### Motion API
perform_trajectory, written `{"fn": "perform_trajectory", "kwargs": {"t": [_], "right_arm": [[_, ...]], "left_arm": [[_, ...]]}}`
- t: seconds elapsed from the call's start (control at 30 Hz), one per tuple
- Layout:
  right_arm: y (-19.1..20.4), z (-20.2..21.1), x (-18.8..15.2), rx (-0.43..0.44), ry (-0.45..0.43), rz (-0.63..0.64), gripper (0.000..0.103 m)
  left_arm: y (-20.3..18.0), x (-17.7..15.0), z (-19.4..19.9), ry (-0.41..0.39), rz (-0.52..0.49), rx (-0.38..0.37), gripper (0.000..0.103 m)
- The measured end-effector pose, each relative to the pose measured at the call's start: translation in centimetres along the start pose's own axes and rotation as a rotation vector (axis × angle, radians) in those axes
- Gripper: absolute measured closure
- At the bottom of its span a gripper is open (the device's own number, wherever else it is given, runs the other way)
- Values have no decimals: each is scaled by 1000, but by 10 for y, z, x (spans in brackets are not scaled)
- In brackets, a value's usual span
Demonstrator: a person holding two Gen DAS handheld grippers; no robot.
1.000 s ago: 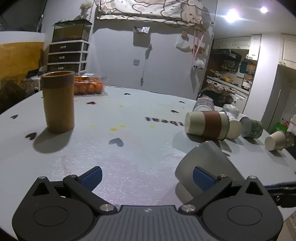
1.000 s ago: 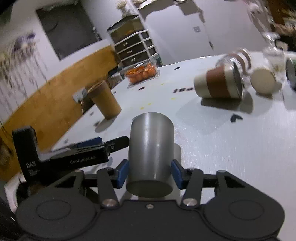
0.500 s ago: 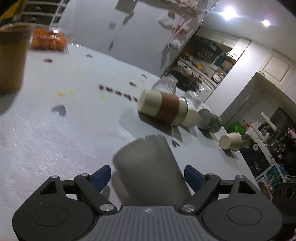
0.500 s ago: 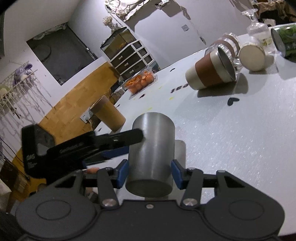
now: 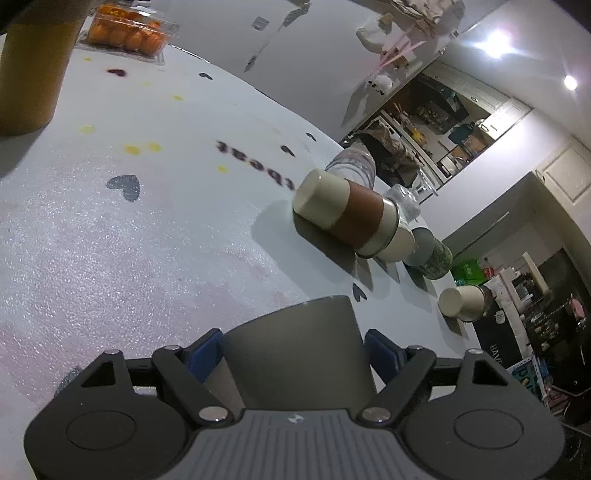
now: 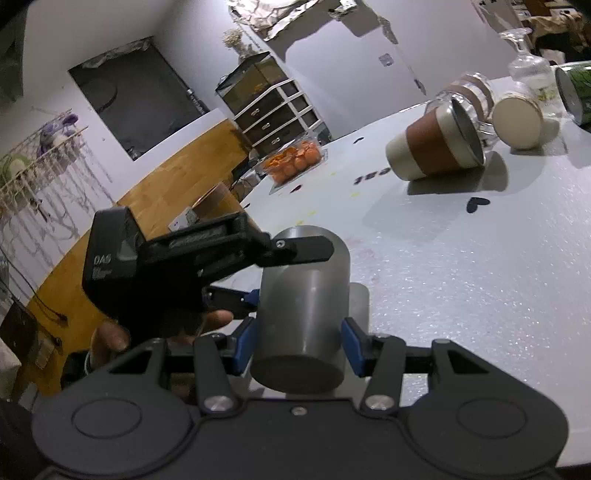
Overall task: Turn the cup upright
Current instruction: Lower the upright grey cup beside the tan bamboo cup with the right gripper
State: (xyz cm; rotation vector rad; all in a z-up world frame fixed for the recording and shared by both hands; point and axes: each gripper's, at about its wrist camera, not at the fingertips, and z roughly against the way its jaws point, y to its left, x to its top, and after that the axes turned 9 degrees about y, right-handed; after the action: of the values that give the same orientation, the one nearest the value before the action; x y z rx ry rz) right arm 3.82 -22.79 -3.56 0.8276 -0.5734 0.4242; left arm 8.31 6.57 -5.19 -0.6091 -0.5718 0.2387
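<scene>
A plain grey metal cup (image 6: 303, 306) is held tilted just above the white table (image 6: 461, 280), its closed base toward the right wrist camera. My right gripper (image 6: 298, 347) is shut on the grey cup near its base. My left gripper (image 5: 295, 350) straddles the same cup (image 5: 295, 354) from the side, its blue pads close against the walls; contact is not clear. The left gripper's body also shows in the right wrist view (image 6: 177, 266), reaching over the cup's far end.
A cream and brown cup (image 5: 347, 218) lies on its side mid-table, with a glass jar (image 5: 352, 166), a cream cup (image 6: 517, 120), a green can (image 5: 434, 258) and a small paper cup (image 5: 461, 304) beyond. A tall brown cup (image 5: 33, 66) stands left. A box of oranges (image 5: 127, 33) sits far left.
My left gripper has swung right and closed in around the grey cup, which now sits between its pads. My right gripper has kept its hold on the cup.
</scene>
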Motion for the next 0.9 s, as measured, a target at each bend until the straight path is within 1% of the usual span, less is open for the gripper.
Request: {"fn": "perform_trajectory", "kwargs": {"t": [0.1,0.17,0.23,0.3,0.4,0.47,0.53,0.7,0.8,0.9], "right_arm": [[3,0,0,-9,0,22,52],[4,-1,1,-7,1,34,52],[9,-3,3,-21,-7,69,55],[18,-5,4,-51,-19,132,57],[33,-12,4,-119,-40,231,57],[40,-19,3,-143,-37,274,58],[44,-24,3,-159,-32,296,58],[46,-38,1,-205,-23,329,63],[45,-44,1,-220,-19,327,65],[43,-44,0,-217,-25,318,64]], "left_arm": [[-2,-1,2,-20,-12,5,21],[-5,-2,11,-55,-37,27,21],[-13,-5,21,-119,-89,69,21],[-22,-8,31,-180,-142,109,22],[-32,-13,46,-259,-201,138,24],[-37,-16,54,-290,-232,134,27],[-43,-20,60,-313,-269,137,26],[-58,-33,60,-350,-368,194,26],[-64,-40,56,-362,-424,228,26],[-67,-42,52,-376,-475,262,27]]}}
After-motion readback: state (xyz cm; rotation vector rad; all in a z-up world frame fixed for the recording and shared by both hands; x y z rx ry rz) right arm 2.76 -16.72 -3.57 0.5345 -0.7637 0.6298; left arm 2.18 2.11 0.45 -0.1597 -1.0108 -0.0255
